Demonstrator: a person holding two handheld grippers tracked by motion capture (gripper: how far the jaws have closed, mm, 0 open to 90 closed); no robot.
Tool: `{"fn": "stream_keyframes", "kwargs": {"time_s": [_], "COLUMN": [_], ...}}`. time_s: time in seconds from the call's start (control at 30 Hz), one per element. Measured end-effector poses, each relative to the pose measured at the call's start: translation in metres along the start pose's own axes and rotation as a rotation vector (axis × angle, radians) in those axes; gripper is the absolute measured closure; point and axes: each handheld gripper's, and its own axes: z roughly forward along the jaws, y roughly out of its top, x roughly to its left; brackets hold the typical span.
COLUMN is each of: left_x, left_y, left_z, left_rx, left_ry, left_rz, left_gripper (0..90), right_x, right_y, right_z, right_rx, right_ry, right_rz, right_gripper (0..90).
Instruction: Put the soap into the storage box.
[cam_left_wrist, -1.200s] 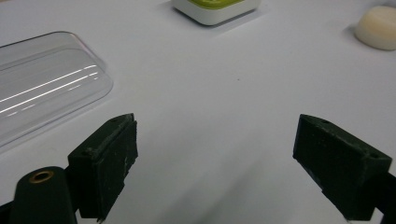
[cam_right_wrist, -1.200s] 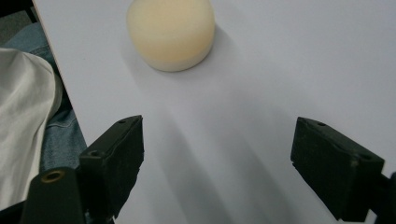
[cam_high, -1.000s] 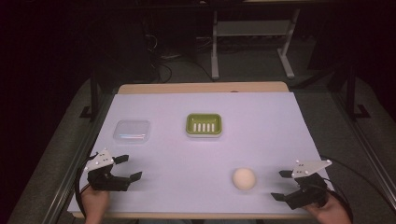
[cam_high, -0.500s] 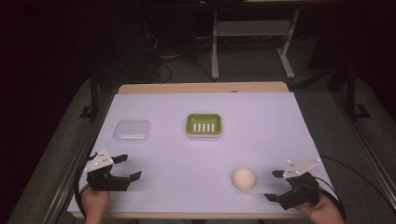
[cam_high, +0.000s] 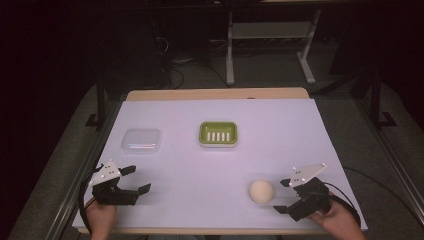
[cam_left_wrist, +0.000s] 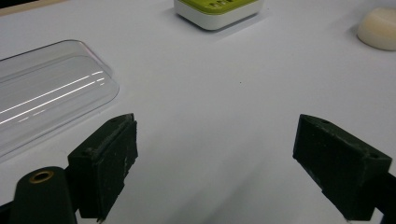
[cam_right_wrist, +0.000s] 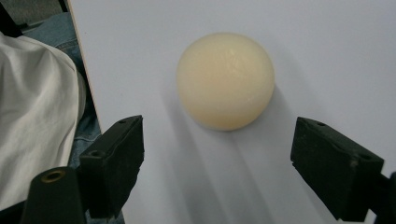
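Blk jaws — grey plates, cables

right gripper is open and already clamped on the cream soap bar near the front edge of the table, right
Not clamped. The right gripper is open, but the soap bar lies free on the table ahead of its jaws, untouched, as the right gripper view shows.

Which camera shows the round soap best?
The right gripper view: the round soap sits large and whole between the open jaws. The high view shows it small; the left gripper view catches only its edge.
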Motion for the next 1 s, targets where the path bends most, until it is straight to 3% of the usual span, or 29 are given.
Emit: {"fn": "stream_keyframes", "kwargs": {"time_s": [0.27, 0.63, 1.0], "left_x": [-0.001, 0.001, -0.002], "left_y": [0.000, 0.000, 0.001], "left_z": [0.000, 0.000, 0.003], "left_rx": [0.002, 0.000, 0.000], "left_ry": [0.000, 0.007, -0.008], "left_rz": [0.005, 0.000, 0.010], "left_gripper": [13.2, 13.2, 13.2], "right_x": [-0.005, -0.006, -0.007], "right_y": [0.017, 0.040, 0.037], "right_z": [0.001, 0.019, 0.034], "right_rx": [-0.003, 0.059, 0.074], "right_ry": [0.016, 0.024, 0.021], "right_rz": [-0.024, -0.094, -0.092], "right_gripper": [14.9, 13.8, 14.2]}}
